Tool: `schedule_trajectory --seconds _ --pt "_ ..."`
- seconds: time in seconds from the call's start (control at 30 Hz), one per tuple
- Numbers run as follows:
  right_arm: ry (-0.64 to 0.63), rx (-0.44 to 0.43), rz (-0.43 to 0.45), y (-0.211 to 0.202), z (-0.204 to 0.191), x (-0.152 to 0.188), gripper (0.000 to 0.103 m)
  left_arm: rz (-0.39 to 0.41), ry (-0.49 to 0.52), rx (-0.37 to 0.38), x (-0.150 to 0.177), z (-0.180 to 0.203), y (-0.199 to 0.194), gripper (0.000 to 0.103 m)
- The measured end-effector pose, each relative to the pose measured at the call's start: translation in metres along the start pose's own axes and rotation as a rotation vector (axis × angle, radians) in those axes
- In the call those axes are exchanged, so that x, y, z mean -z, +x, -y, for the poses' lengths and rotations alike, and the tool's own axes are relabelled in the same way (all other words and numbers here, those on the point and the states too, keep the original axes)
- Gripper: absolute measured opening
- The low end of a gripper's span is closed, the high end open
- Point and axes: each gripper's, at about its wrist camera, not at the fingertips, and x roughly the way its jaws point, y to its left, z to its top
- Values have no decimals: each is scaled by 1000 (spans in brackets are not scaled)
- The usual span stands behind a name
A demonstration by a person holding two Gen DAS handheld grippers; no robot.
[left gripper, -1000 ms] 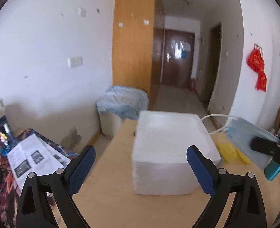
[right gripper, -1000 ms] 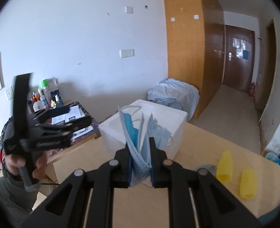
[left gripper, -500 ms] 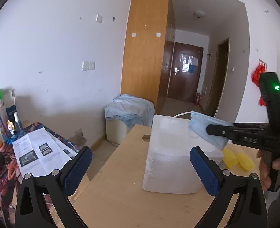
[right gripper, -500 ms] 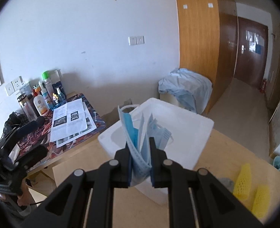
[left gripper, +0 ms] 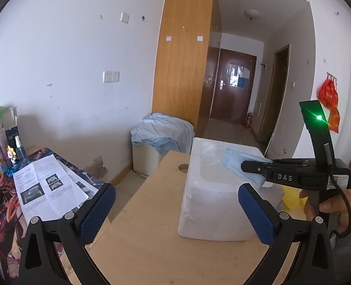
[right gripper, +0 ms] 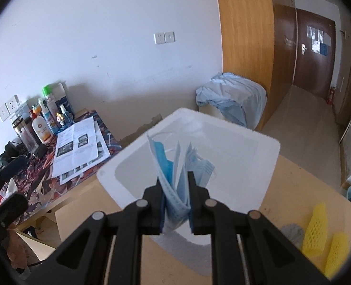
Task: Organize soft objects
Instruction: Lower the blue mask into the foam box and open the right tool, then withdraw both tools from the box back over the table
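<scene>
At frame centre, the black right gripper [right gripper: 175, 185], jaws just easing apart, tilts down with crumpled blue face masks [right gripper: 182, 166] between its pads above the white foam box [right gripper: 258, 147]; the left gripper [left gripper: 175, 211] gapes empty.

I log: box [right gripper: 223, 142], white foam, matt, grainy; masks [right gripper: 182, 166], blue pleated cloth; bench [left gripper: 151, 237], pale wood, smooth, matt; sleeves [right gripper: 318, 223], yellow foam netting; leaflets [left gripper: 44, 190], printed paper; my pads [left gripper: 97, 213], blue, rough-textured.

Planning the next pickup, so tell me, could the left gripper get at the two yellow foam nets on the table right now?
Probably not directly. The left gripper is open, but the white foam box and the right gripper, with its face masks, stand between it and the yellow foam nets.
</scene>
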Motion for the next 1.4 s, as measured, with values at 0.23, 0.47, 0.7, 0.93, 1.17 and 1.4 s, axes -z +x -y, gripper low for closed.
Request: schedule_trajectory --seconds 0.23,0.47,0.7,0.93,1.17,1.4 --pt "8 22 47 -11 2 -1 58 -19 -10 16 0 1 5 103" --pt "43 28 67 -23 9 4 73 -28 -13 20 2 3 8 103" --pt "61 49 95 -62 13 27 74 -51 0 75 7 18 13 103" --pt "100 92 134 -104 15 56 75 -72 34 155 16 42 10 103" --pt "150 173 145 -137 21 90 76 -92 69 239 26 69 0 103" --pt "204 277 144 -176 21 126 76 -108 125 337 44 106 -17 103"
